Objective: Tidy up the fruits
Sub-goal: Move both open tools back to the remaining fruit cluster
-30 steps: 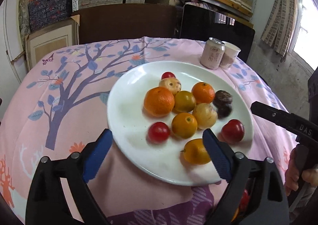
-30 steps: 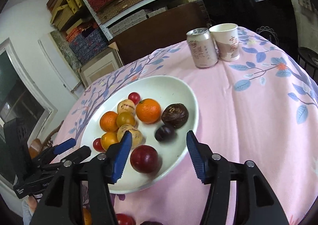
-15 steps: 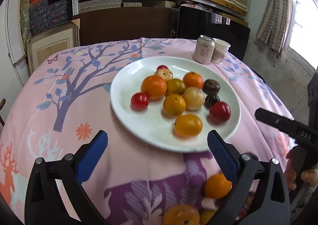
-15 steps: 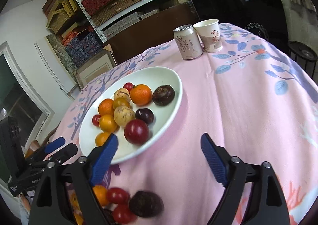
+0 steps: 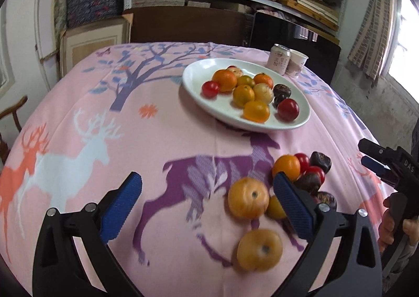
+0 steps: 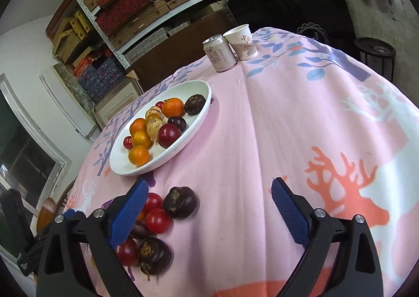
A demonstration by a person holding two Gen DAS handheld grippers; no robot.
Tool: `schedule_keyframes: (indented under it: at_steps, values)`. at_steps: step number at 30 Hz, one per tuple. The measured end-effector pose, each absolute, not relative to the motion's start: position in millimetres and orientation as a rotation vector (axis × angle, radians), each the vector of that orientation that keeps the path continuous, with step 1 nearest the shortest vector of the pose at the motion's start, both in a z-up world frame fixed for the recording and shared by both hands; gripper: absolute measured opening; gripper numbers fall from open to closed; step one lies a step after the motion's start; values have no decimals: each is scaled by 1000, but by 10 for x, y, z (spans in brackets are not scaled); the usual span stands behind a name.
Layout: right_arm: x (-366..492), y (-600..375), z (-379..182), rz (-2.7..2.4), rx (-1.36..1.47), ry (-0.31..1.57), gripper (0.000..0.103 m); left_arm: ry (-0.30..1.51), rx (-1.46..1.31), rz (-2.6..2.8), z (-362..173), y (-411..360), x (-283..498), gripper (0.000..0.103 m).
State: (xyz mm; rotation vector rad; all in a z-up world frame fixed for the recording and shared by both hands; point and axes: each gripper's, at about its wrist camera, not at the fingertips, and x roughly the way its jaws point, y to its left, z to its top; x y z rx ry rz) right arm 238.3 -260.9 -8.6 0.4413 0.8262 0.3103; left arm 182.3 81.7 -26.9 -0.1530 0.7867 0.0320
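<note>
— Toward the far edge of the bench (image 5: 162, 139), what sits there?

— A white plate (image 5: 193, 79) with a heap of fruit: oranges (image 5: 224, 80), a red plum (image 5: 288, 109), a dark passion fruit (image 5: 282, 90) and a small red tomato (image 5: 210, 88), all touching or nearly so. Behind it, at the far edge, a can (image 6: 219, 53) and a paper cup (image 6: 242, 41) stand upright and just beside each other.

— And the loose fruit?

— Near the front edge, off the plate, on the pink cloth. Two pale orange persimmons (image 5: 248, 201) lie close together; beside them is a tight cluster of an orange, red tomatoes (image 6: 158, 220) and dark passion fruits (image 6: 180, 202).

— How is the left gripper (image 5: 207, 208)?

— Released, its jaws spread wide and nothing between the pads but cloth and the nearer edge of one persimmon. Its right finger (image 5: 294, 205) stands in front of the cluster, so I cannot tell whether it touches any fruit.

— The right gripper (image 6: 209, 214)?

— Also released; its jaws have just been opening and stand wide over bare cloth. Its left finger (image 6: 128, 214) partly hides the cluster. It grips nothing. In the left view a hand (image 5: 392, 221) holds its handle at the right edge.
</note>
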Motion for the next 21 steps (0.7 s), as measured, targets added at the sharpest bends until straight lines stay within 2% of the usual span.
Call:
schedule_keyframes:
  at_steps: [5, 13, 21]
  values:
    - [2242, -2561, -78, 373, 425, 825, 97, 787, -208, 66, -289, 953, 1663, 99]
    - [2125, -2145, -33, 434, 186, 817, 97, 821, -266, 46, -339, 1052, 1683, 99]
    - [2219, -2308, -116, 361, 259, 871, 97, 859, -200, 21, -394, 892, 1763, 99]
